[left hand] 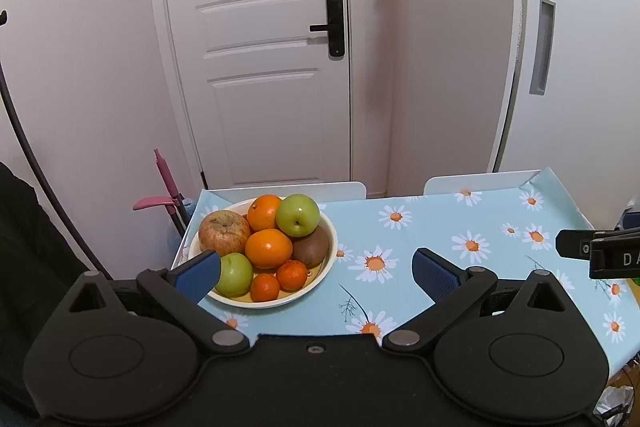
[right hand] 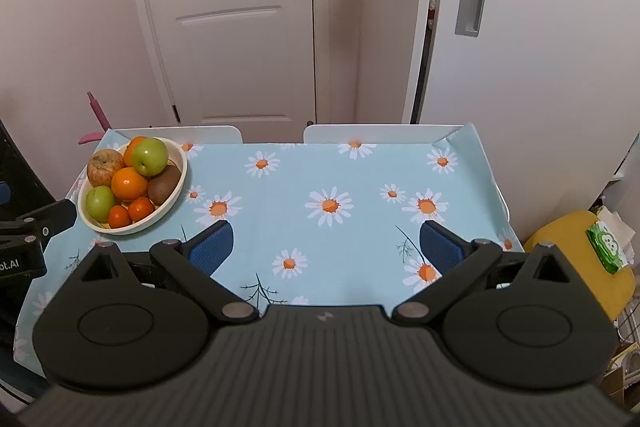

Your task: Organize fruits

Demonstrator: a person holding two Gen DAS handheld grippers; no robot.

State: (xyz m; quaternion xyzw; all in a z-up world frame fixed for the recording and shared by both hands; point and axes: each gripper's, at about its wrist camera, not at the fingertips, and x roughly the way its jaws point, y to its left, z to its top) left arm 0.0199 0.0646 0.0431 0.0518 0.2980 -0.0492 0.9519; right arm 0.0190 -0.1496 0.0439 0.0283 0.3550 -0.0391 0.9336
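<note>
While both hand-held grippers gape, left (left hand: pixel 316 273) & right (right hand: pixel 326 247), fruit bowl (right hand: pixel 176 193) sits at desk (right hand: pixel 360 167) far-left corner, just ahead-left of the left one.

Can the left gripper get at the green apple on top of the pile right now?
Probably yes. The left gripper is open and empty, and the green apple sits exposed atop the bowl, slightly left of its line.

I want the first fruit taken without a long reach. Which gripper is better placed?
Left. The left gripper is open beside the bowl, one finger overlapping its rim. The right gripper, also open, faces bare tablecloth.
</note>
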